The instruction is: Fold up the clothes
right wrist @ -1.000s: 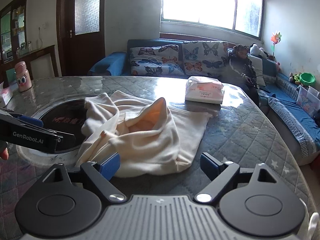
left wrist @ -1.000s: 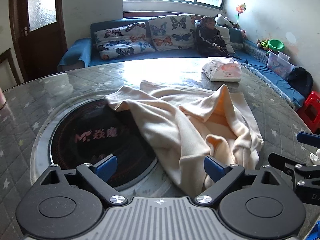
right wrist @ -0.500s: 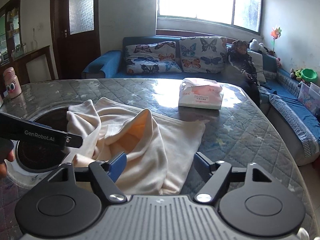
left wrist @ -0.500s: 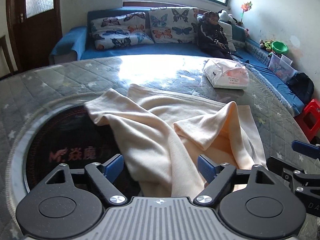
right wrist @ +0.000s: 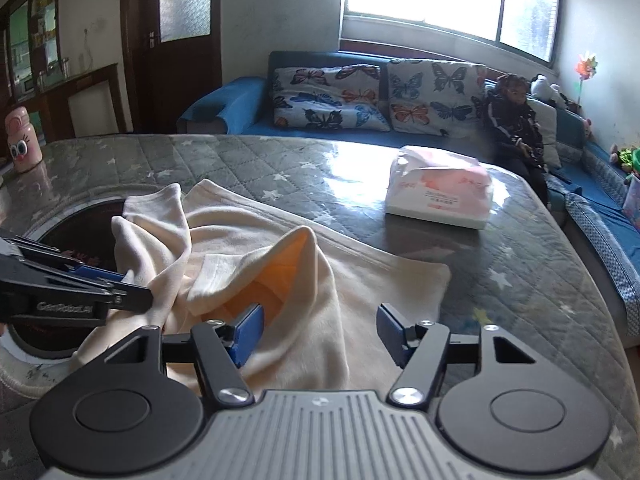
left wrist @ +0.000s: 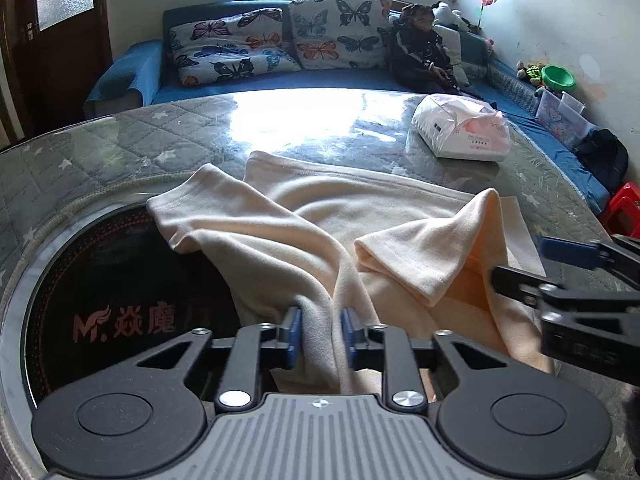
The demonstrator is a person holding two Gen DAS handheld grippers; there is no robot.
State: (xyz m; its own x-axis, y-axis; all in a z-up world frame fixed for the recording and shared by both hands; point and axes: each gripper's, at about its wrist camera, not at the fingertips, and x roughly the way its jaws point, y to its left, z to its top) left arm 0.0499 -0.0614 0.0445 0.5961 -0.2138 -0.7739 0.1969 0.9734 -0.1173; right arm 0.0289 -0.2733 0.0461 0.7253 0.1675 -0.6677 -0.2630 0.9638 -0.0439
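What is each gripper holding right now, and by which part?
The left gripper is closing on a bunched fold at the cream garment's near edge. The right gripper, also closing, straddles the cloth with its pads still clear of it.

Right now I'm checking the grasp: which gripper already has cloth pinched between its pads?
The left gripper: its closing pads squeeze a ridge of the cream garment. The right gripper is also closing, but its pads stand wide apart over the cloth.

black gripper [left wrist: 319,338], blue pads [left wrist: 294,336], silver screws
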